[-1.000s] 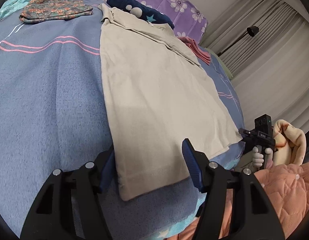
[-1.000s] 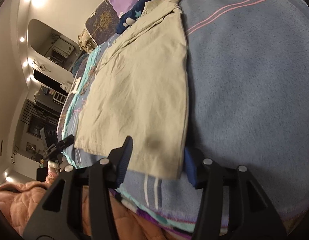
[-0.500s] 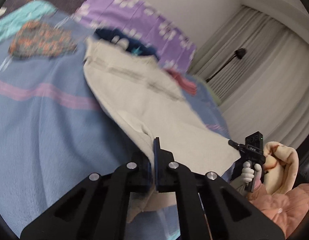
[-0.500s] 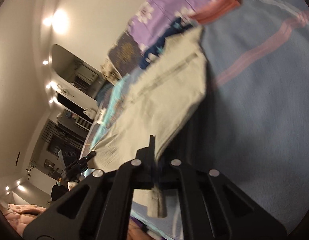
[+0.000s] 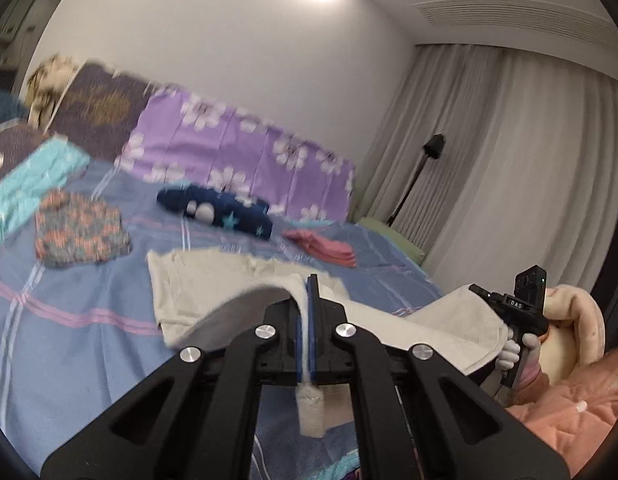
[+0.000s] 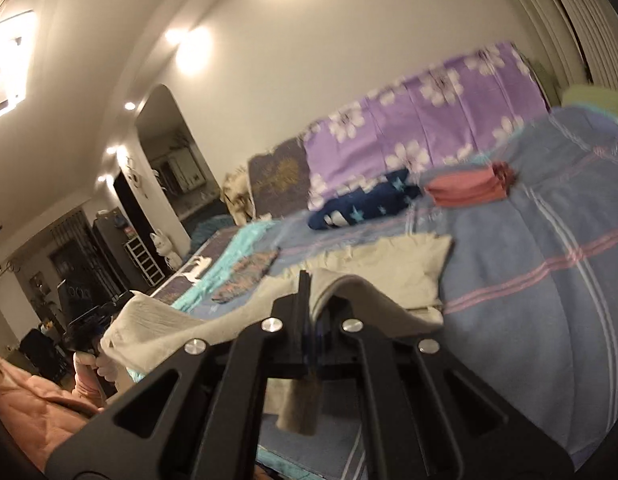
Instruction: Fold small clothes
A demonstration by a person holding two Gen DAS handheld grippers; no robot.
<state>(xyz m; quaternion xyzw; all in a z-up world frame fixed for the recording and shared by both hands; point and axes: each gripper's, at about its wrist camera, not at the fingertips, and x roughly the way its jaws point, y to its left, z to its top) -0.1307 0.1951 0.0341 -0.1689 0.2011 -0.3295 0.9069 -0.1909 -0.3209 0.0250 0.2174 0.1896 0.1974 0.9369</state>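
Note:
A beige shirt [image 5: 197, 284] lies on the blue striped bed cover [image 5: 69, 332], its far part flat and its near hem raised. My left gripper [image 5: 308, 292] is shut on one near corner of the hem; a strip of cloth hangs below the jaws. My right gripper [image 6: 307, 280] is shut on the other near corner of the beige shirt [image 6: 393, 272]. The cloth arches between the two grippers above the bed cover [image 6: 529, 320]. In the left wrist view the right gripper [image 5: 509, 312] shows at the right, held by a gloved hand [image 5: 513, 354].
On the bed lie a floral folded garment [image 5: 79, 232], a navy star-print item [image 5: 221, 212], and a pink folded stack [image 5: 325, 246]. Purple flowered pillows [image 5: 237, 164] line the back. A floor lamp [image 5: 417, 176] and curtains [image 5: 509, 168] stand to the right. A peach quilted sleeve [image 5: 569, 408] is near.
Both grippers have shut on the shirt's near hem corners and risen, lifting the hem off the bed. The views have tilted up toward the wall and ceiling.

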